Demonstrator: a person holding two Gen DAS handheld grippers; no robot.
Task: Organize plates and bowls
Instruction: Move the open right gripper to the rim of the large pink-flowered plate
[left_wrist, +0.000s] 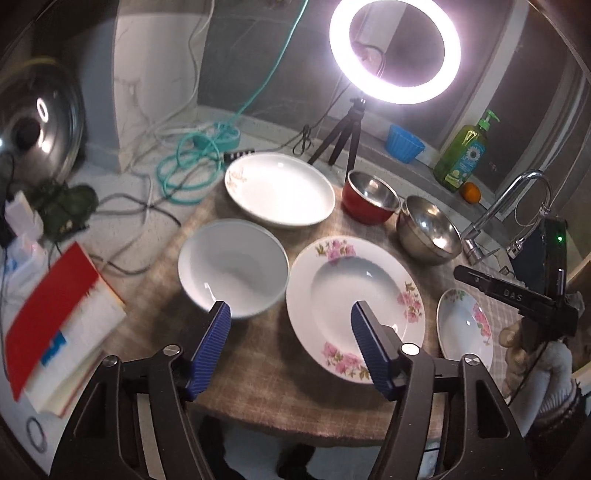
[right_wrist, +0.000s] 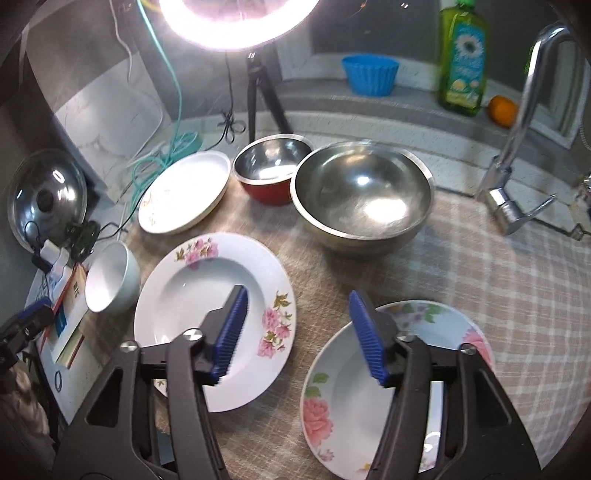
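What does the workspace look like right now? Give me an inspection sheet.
Surface: checked cloth over the counter.
Job's things: large floral plate, small floral plate, plain oval plate, white bowl, red bowl, steel bowl; all separate, none stacked.
Clutter: red book, pot lid, soap bottle, orange, blue cup.
Grippers: left gripper and right gripper open, empty.
Cables: teal cable coiled behind the plates.
Surroundings: ring light, faucet.

Bare cloth (right_wrist: 498, 280) lies open right of the steel bowl (right_wrist: 364, 195) — crockery crowds everything leftward.
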